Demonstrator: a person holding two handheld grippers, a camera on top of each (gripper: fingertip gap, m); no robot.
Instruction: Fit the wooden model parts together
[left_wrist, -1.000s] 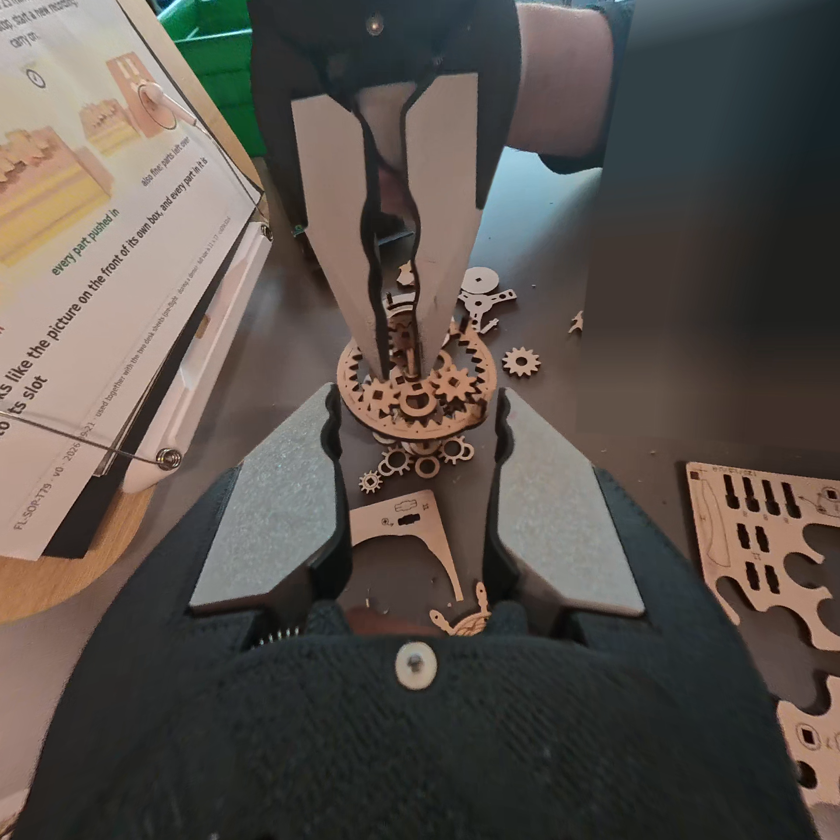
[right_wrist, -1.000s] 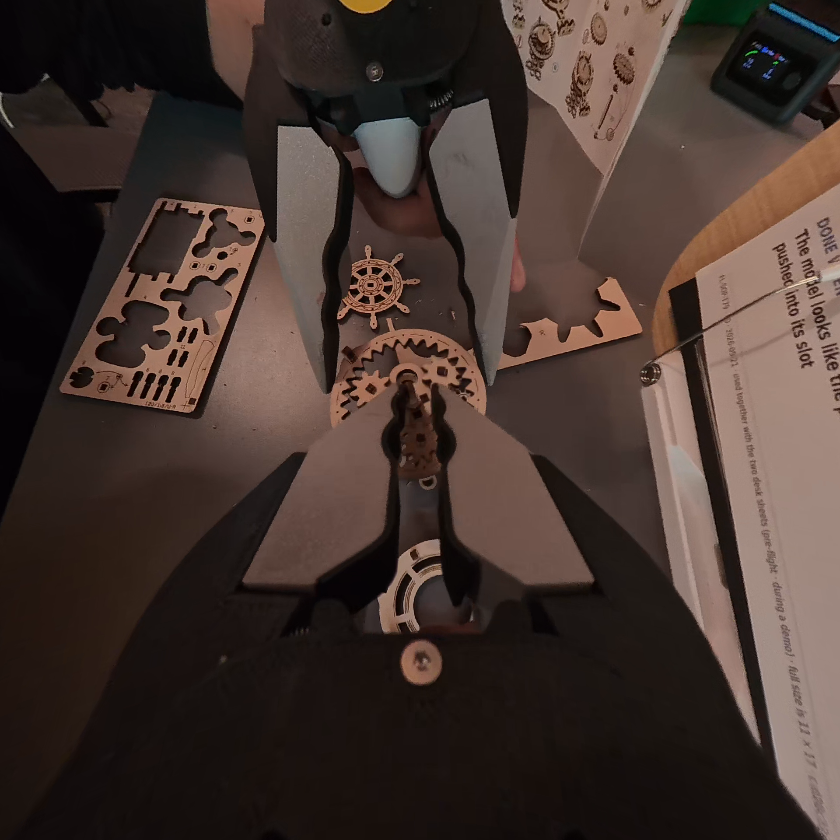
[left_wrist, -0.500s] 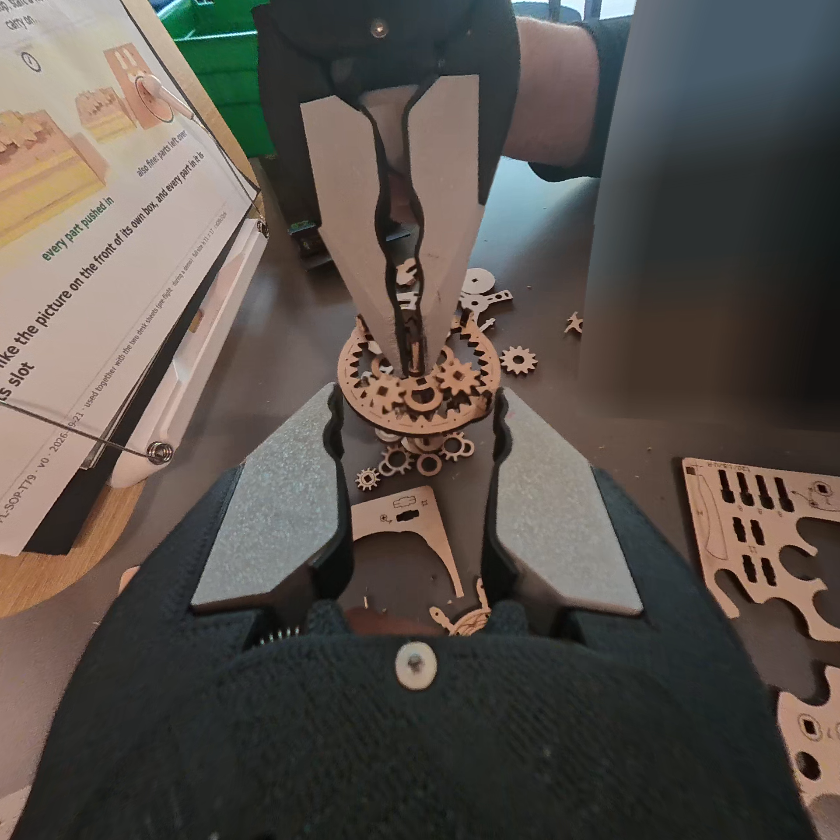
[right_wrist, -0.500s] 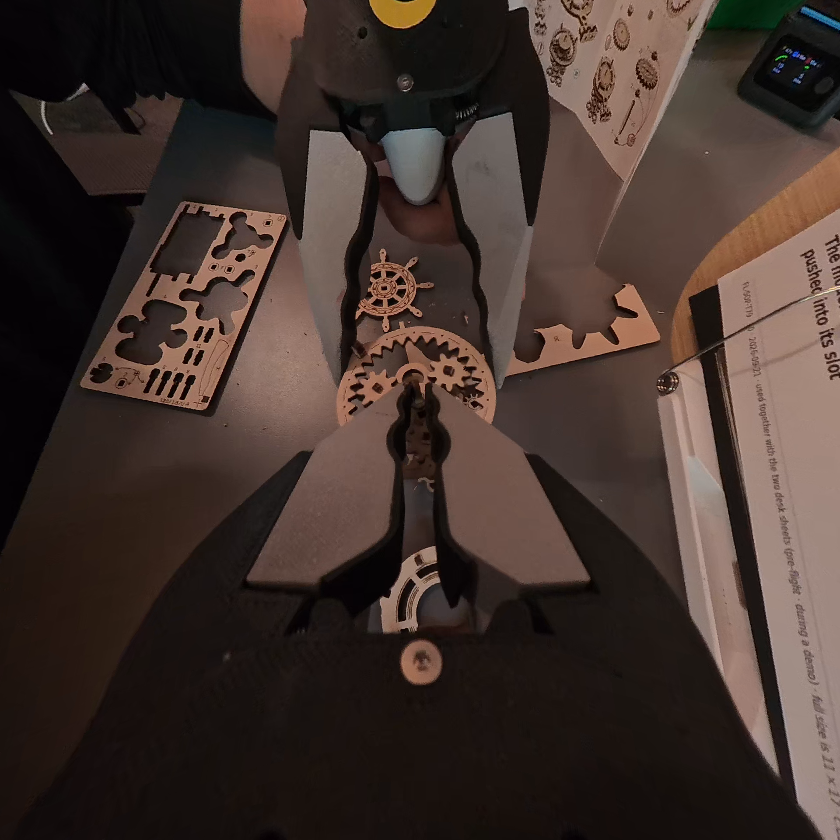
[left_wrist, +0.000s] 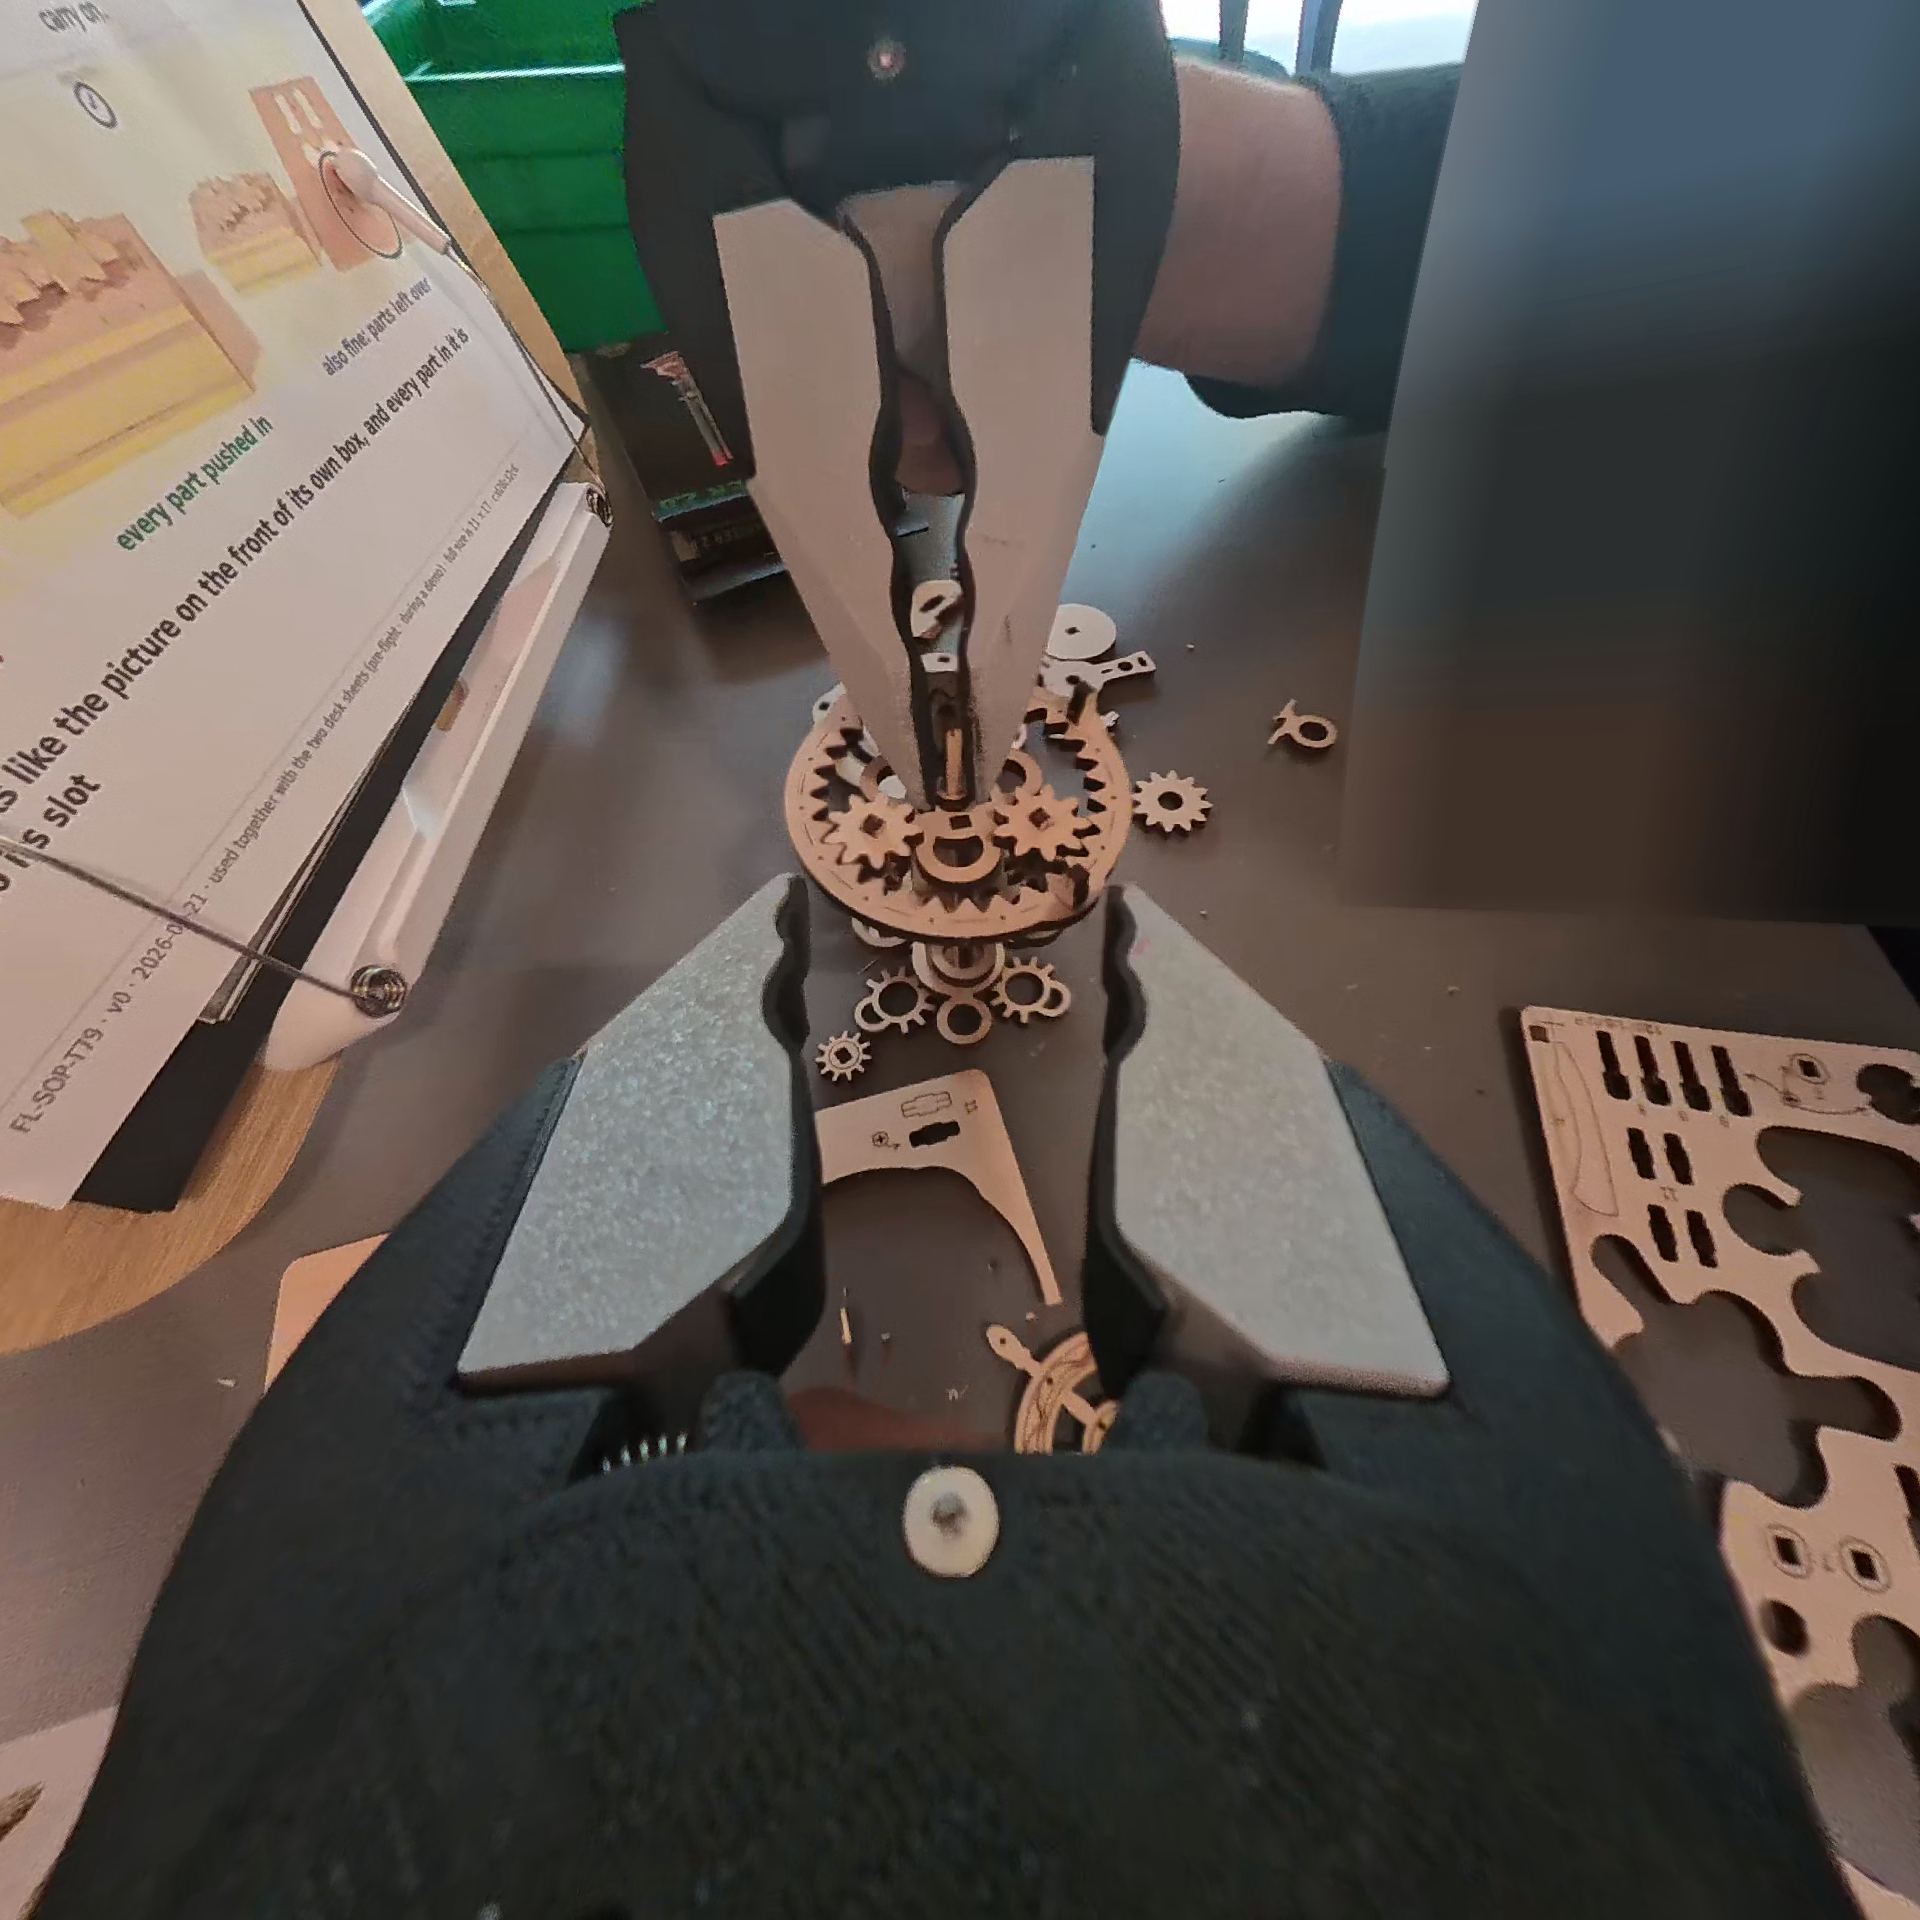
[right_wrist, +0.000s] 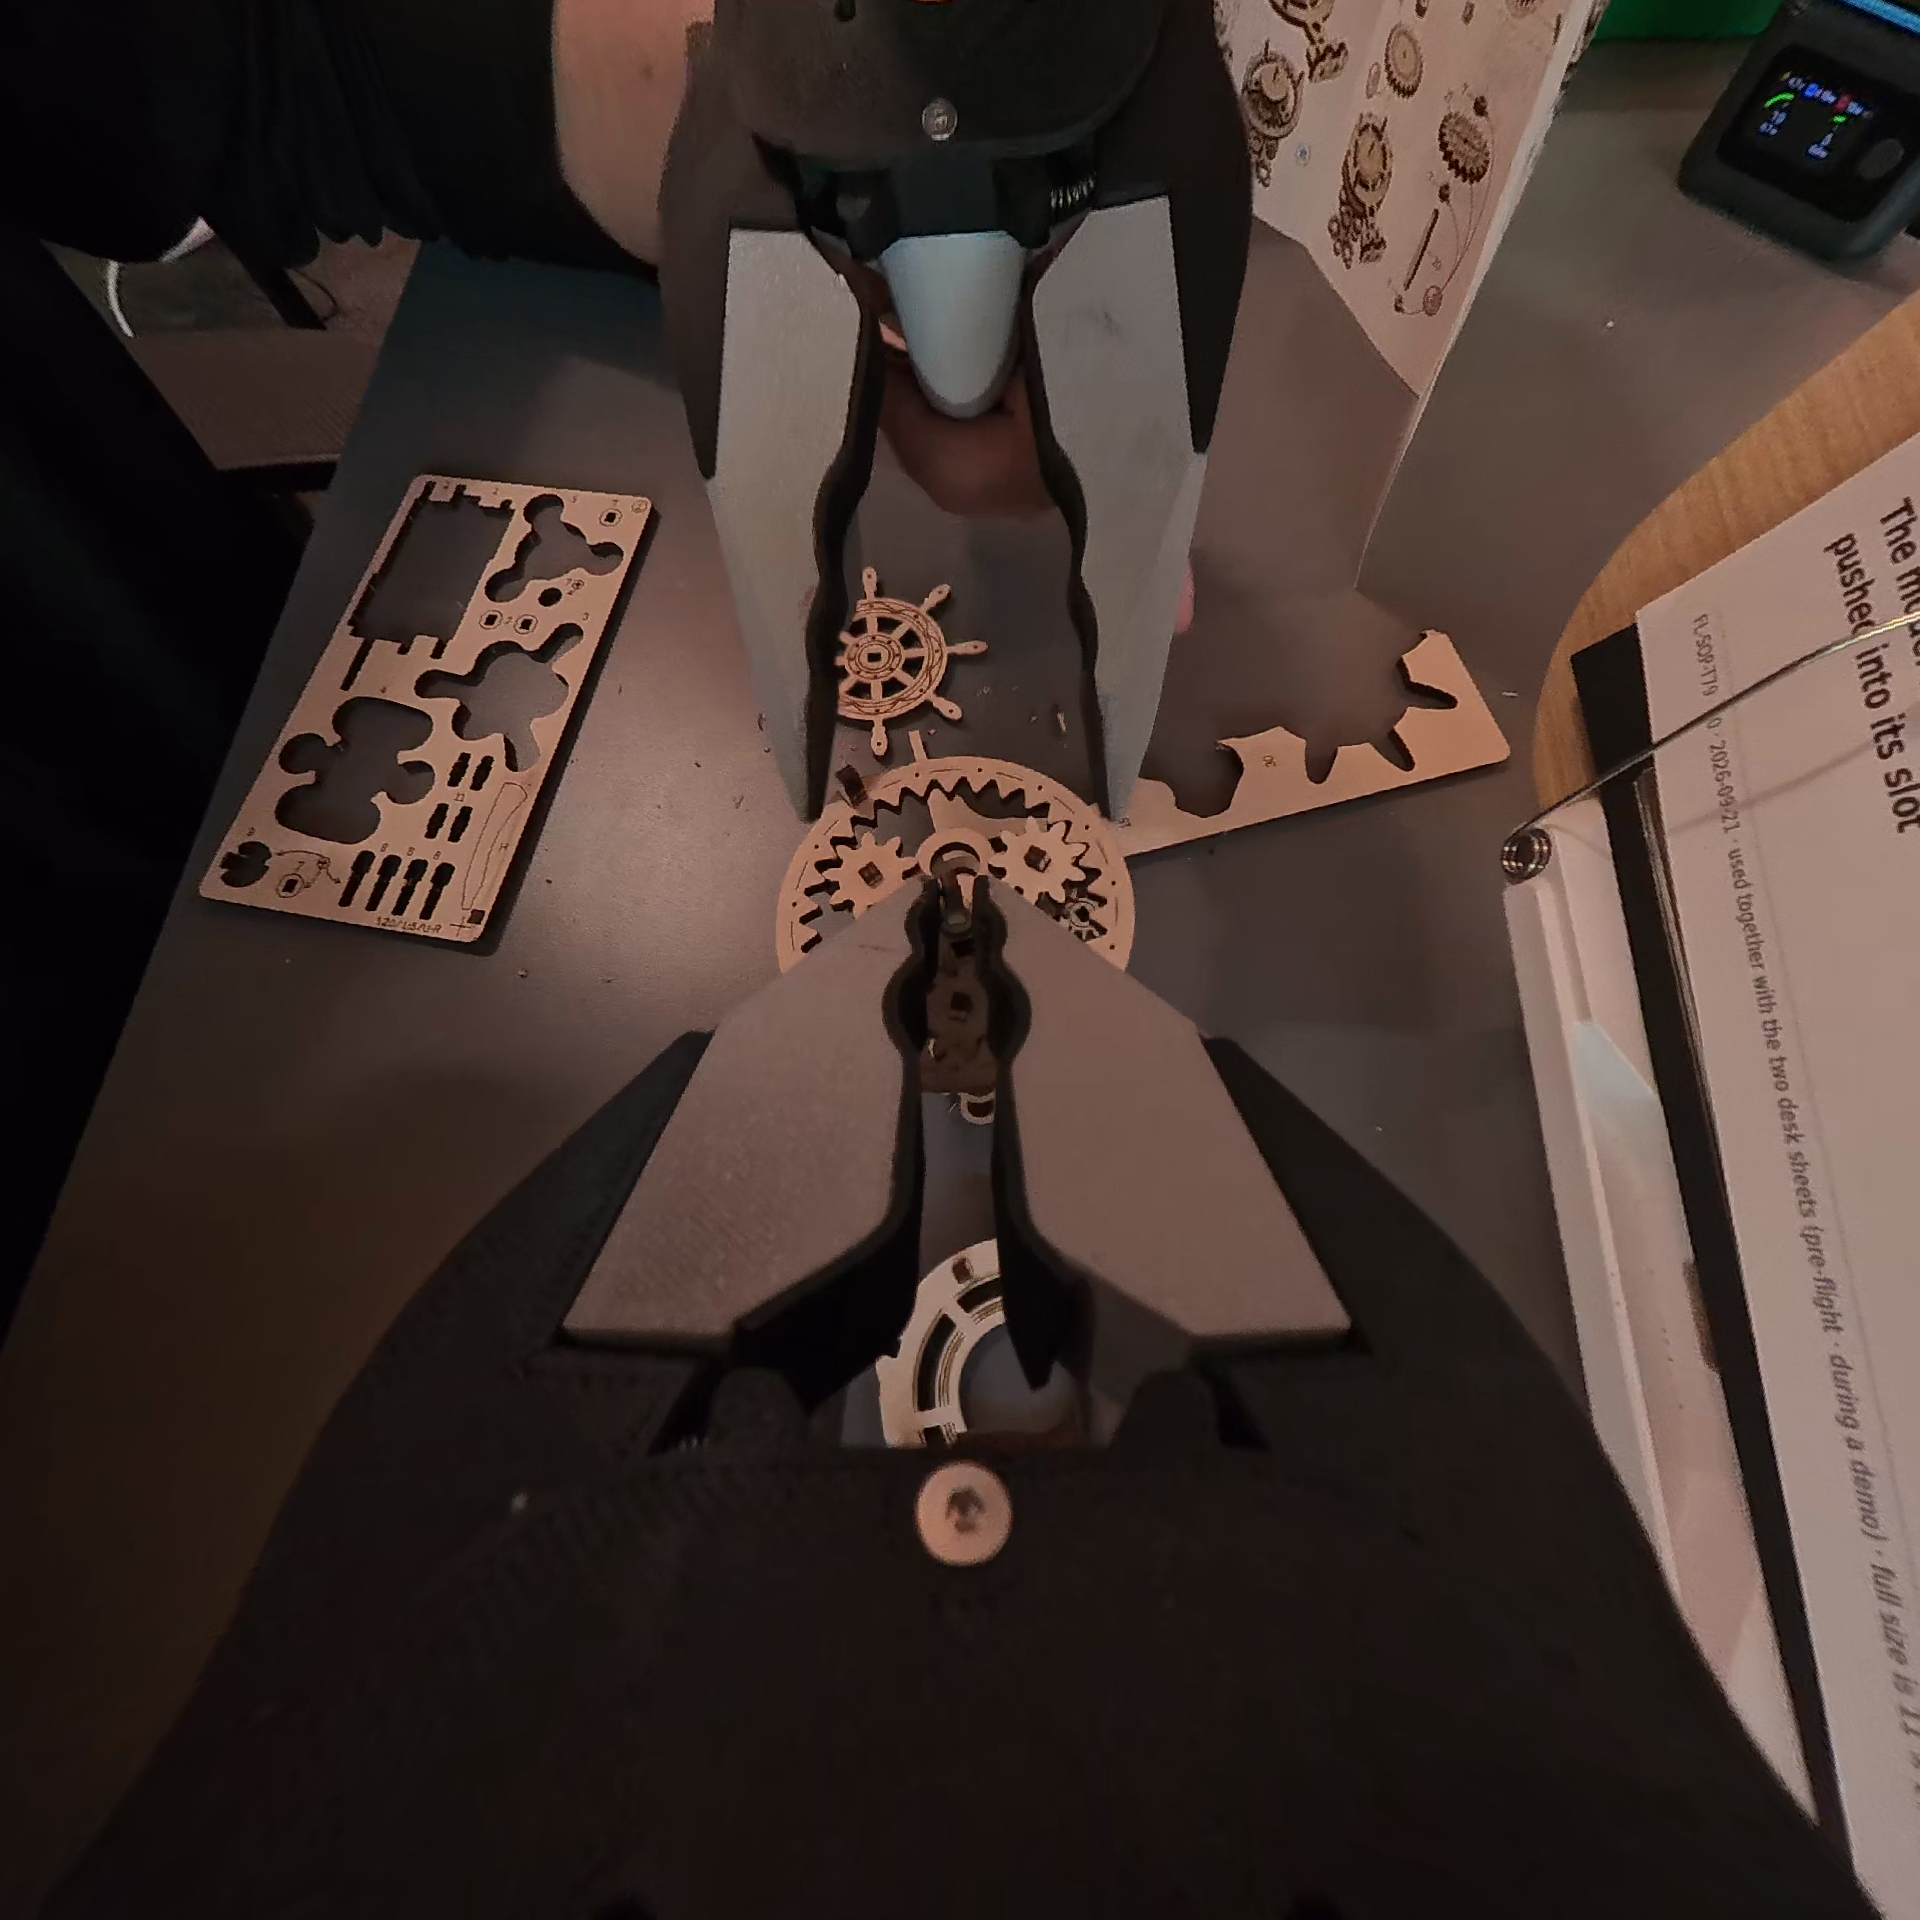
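A wooden gear ring (left_wrist: 831, 831) with small gears meshed inside it lies on the dark table; it also shows in the right wrist view (right_wrist: 1101, 883). My right gripper (right_wrist: 951, 891) is shut on a small wooden shaft piece (right_wrist: 961, 997), with the tip of the piece at the ring's centre hub. In the left wrist view the right gripper (left_wrist: 948, 774) comes down from above. My left gripper (left_wrist: 951, 914) is open, its tips flanking the ring's near edge; whether they touch the ring I cannot tell. It shows opposite in the right wrist view (right_wrist: 966, 805).
Loose small gears (left_wrist: 1171, 802) and cut-outs lie around the ring. A ship's wheel (right_wrist: 894, 660) lies between the left fingers. Punched wooden sheets (right_wrist: 416, 717) (left_wrist: 1714, 1247), a leftover strip (right_wrist: 1330, 748), an instruction stand (left_wrist: 208, 520), a green bin (left_wrist: 499, 156) and a dark panel (left_wrist: 1662, 416) surround the work area. Less than 4 cm separates the two grippers' tips.
My right gripper has shifted slightly over the ring's centre, still shut on the shaft piece. My left gripper has drawn back a little from the ring.
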